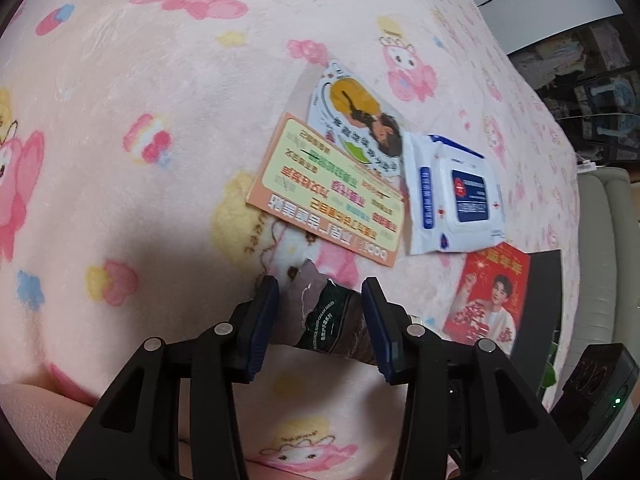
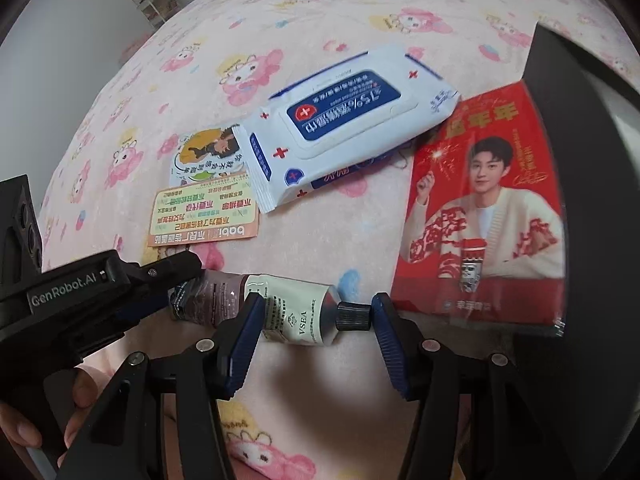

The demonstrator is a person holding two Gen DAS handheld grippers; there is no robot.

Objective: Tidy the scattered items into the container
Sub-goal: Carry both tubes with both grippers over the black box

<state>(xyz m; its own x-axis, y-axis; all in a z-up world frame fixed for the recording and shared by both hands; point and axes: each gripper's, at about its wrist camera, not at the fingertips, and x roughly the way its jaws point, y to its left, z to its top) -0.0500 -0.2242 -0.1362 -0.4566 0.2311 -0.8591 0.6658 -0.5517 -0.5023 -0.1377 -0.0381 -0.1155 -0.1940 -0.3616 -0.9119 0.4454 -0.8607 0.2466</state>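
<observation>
Both grippers straddle the hand cream tube (image 2: 280,308) on the blanket (image 2: 320,20), fingers spread, not pinching; right gripper (image 2: 316,312) should clamp mid-body rather than the cap (image 2: 353,315), while left gripper (image 1: 320,300) lets the crimped tail go.

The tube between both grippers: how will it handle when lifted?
The tube looks crimped and partly squeezed at its tail, so probably soft and light. Its round cap suggests it may roll on the blanket. Smooth skin could slip.

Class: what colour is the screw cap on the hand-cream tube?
Black, clearest in the right wrist view: small ribbed screw cap on the cream-and-brown tube.
</observation>
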